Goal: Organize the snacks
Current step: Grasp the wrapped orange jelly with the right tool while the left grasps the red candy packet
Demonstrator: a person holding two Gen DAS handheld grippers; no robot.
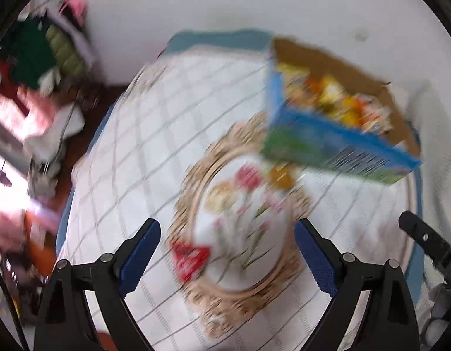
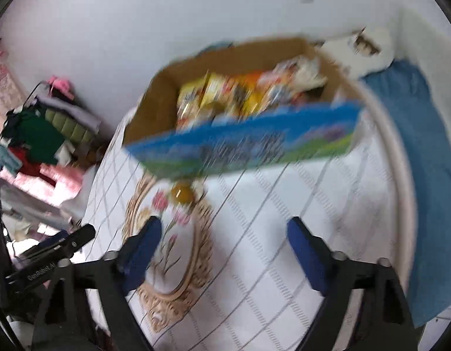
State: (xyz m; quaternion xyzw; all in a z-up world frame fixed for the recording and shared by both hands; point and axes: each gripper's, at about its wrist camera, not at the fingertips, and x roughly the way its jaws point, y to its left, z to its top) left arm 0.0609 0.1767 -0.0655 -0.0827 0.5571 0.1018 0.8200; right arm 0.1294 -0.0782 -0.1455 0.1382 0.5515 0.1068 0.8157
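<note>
A blue and green cardboard box (image 1: 339,143) stands on a round table (image 1: 155,134), filled with several yellow and orange snack packets (image 1: 336,99). It also shows in the right wrist view (image 2: 248,146) with the packets (image 2: 225,93) inside. A red snack packet (image 1: 191,259) lies on the tablecloth between my left gripper's fingers. A small yellow-orange snack (image 1: 281,177) lies just in front of the box, also in the right wrist view (image 2: 183,194). My left gripper (image 1: 226,251) is open and empty above the table. My right gripper (image 2: 224,248) is open and empty. Both views are motion-blurred.
The white checked tablecloth has a gold floral medallion (image 1: 240,228) in the middle. A heap of clothes and cushions (image 1: 41,58) lies left of the table. A blue cloth (image 2: 424,158) hangs at the right. A white wall stands behind.
</note>
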